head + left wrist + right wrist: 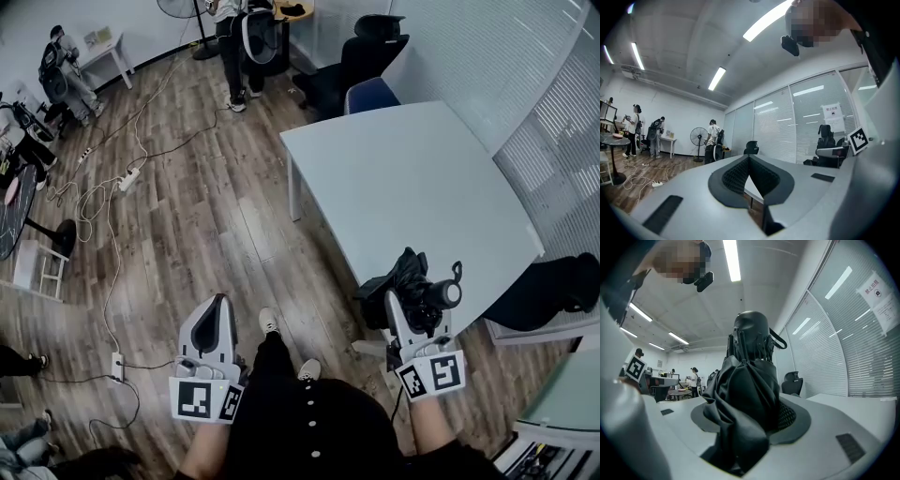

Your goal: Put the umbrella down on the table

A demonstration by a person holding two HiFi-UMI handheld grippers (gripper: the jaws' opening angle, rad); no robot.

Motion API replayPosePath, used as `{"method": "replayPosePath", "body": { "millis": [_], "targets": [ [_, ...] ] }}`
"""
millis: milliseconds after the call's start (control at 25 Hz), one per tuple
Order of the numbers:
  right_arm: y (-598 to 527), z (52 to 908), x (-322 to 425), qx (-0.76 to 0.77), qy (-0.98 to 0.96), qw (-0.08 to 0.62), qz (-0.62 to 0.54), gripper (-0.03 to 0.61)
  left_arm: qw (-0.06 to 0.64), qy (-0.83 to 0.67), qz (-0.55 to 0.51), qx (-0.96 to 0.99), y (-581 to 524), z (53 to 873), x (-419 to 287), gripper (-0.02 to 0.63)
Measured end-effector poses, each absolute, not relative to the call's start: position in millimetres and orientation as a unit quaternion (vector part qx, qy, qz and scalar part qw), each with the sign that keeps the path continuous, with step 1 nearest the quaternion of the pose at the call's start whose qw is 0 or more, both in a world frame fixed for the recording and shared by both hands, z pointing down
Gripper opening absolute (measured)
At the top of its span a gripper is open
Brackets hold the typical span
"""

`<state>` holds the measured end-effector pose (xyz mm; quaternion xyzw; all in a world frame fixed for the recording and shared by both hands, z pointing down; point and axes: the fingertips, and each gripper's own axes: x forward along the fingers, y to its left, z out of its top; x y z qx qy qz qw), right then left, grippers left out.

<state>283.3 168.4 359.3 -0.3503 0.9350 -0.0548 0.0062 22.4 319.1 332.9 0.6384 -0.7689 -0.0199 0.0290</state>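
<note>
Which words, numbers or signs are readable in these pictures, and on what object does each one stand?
Paper notice on the glass wall, right gripper view: characters and a round symbol, too blurred to read.
Paper sheet on the glass wall, left gripper view: too small to read.
Marker cube: black-and-white square pattern, no letters.
Umbrella: no print visible.

The folded black fabric umbrella hides the gap between the jaws of the right gripper — print on the white paper notice on the glass wall is too small to read
</note>
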Motion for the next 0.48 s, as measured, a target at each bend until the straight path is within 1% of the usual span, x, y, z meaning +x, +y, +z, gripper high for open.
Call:
{"method": "replayPosePath", "body": {
  "millis": [200, 480],
  "targets": [
    [154, 353, 269, -0.355, 0.933, 0.016, -0.059, 0.267, 0.033, -0.761, -0.022, 0.647, 297, 333, 6, 0.014],
    [125, 353, 252, -0.38, 0.923, 0.008, -0.055, 0.267, 0.033, -0.749, -0.024, 0.661, 259, 334, -20, 0.014]
  ]
}}
